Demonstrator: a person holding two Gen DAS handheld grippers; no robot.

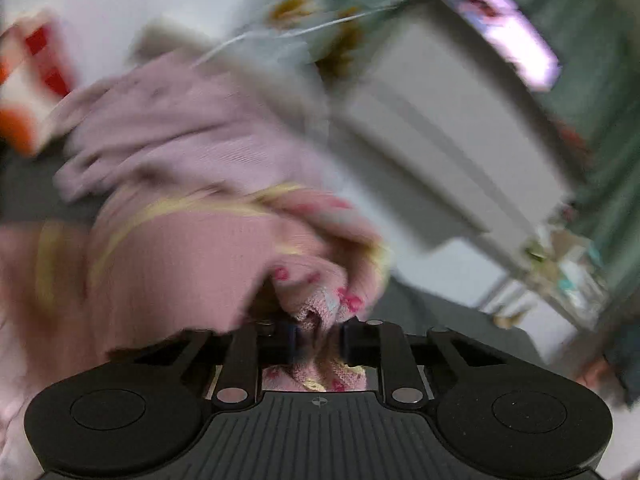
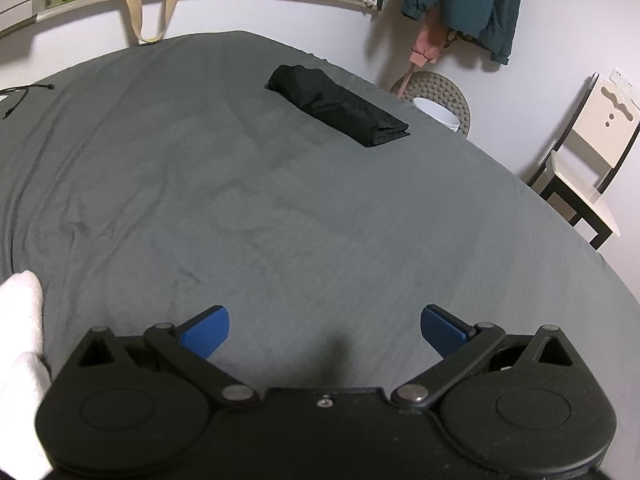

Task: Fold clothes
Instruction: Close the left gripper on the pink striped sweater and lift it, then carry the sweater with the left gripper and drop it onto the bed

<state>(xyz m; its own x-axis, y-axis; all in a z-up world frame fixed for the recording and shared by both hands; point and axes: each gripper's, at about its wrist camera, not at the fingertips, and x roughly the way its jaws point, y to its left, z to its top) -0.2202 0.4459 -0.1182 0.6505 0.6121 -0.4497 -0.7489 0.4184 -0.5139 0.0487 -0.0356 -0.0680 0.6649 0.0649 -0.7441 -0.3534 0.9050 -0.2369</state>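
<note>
My left gripper point(image 1: 320, 334) pinches a bunched fold of the pink knit garment point(image 1: 192, 248), lifted and motion-blurred, while my right gripper point(image 2: 324, 330) hovers spread over the bare grey bedsheet point(image 2: 280, 208); I judge the garment needs laying flat there next.

The left wrist view was heavily motion-blurred; the pink garment point(image 1: 192, 240) and background smeared, perhaps a window glaring purple-white at upper right. The right wrist view was sharp and evenly lit, the grey bedsheet point(image 2: 280, 208) softly shadowed, edges fisheye-bent.
</note>
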